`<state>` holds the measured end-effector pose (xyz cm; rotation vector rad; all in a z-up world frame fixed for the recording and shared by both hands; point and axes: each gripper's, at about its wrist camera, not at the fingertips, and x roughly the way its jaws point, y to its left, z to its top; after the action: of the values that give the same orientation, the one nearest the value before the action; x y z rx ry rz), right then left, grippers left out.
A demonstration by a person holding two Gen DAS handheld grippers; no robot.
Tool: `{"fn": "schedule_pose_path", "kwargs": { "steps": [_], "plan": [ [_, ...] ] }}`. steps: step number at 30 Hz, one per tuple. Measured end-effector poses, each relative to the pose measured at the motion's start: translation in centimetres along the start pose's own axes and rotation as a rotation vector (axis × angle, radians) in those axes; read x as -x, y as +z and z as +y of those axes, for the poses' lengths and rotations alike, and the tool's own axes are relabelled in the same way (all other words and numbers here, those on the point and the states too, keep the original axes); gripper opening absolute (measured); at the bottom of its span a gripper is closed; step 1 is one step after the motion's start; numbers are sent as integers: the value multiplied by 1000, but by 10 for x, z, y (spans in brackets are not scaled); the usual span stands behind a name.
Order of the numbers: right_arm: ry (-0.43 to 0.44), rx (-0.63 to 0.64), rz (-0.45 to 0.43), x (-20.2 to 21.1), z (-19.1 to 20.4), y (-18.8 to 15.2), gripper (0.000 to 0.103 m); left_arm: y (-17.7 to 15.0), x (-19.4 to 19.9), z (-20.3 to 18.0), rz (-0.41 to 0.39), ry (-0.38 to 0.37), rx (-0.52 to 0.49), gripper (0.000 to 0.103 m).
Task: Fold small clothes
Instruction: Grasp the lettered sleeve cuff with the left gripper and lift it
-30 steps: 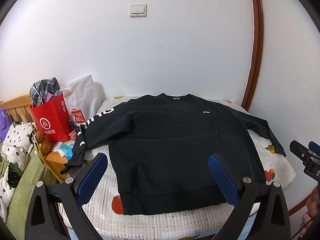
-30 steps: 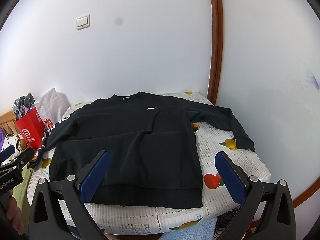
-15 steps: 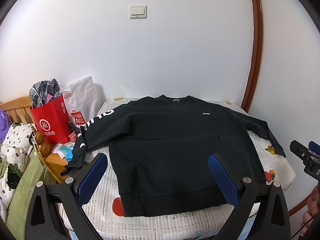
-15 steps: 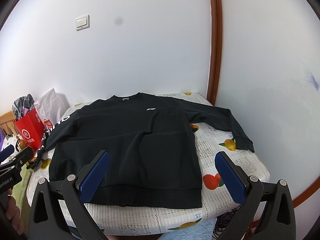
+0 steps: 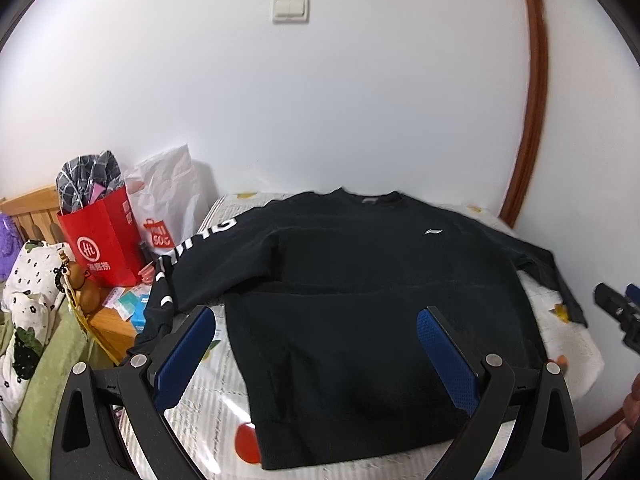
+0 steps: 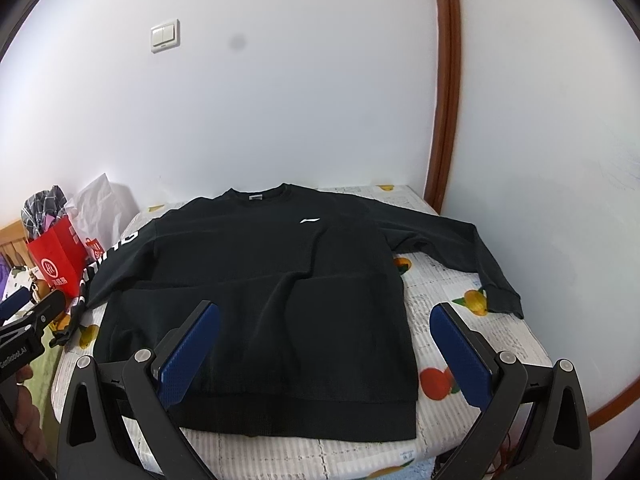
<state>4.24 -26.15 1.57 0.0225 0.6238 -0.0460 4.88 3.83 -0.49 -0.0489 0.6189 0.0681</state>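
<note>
A black sweatshirt (image 5: pixel 352 280) (image 6: pixel 256 280) lies flat and face up on a table covered with a fruit-print cloth (image 6: pixel 448 312), collar toward the wall. Its left sleeve with white letters (image 5: pixel 188 256) hangs over the left edge; the right sleeve (image 6: pixel 472 256) stretches out across the cloth. My left gripper (image 5: pixel 316 320) hovers open above the lower left of the garment, blue pads wide apart, holding nothing. My right gripper (image 6: pixel 324 316) is open above the hem's right part, also empty. Each gripper shows at the edge of the other's view.
A red paper bag (image 5: pixel 104 240) with checked cloth and a white plastic bag (image 5: pixel 168 200) stand at the table's left by a wooden bedside stand (image 5: pixel 112 320). A green and flowered quilt (image 5: pixel 28 320) lies further left. White wall behind; brown trim (image 6: pixel 444 92) at right.
Both views have shifted slightly toward the sweatshirt and a little lower. The sweatshirt has not moved and both grippers stay open.
</note>
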Motion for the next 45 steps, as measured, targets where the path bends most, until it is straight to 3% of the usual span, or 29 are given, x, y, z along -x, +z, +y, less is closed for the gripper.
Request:
{"fn": "schedule_pose_path", "kwargs": {
  "steps": [5,13,16,18,19,21,24,27,33,36,45],
  "plan": [
    [20,5,30,-38,3,3,103,-10,-55,42,46,149,4,102],
    [-3,26,159,-121,17,-7,103,-36,-143,132,209,392,-24,94],
    [0,39,210,-146,24,-14,103,-48,-162,145,273,390,-18,78],
    [-8,61,238,-160,30,-19,103,-55,-172,154,307,414,2,42],
    [-10,69,244,-164,31,-21,103,-56,-176,157,331,406,21,11],
    [-13,74,253,-172,31,-24,103,-52,-176,164,332,387,62,10],
    [-2,60,258,-178,22,-20,103,-24,-154,160,253,369,89,9],
    [4,52,241,-182,8,-10,103,7,-143,142,212,262,110,9],
    [-4,36,196,-183,-31,17,103,74,-140,61,141,21,101,9],
    [-6,20,174,-184,-56,29,103,99,-147,13,121,-59,76,9],
    [-15,-34,147,-197,-126,49,103,152,-188,-126,114,-209,-43,9]
  ]
}}
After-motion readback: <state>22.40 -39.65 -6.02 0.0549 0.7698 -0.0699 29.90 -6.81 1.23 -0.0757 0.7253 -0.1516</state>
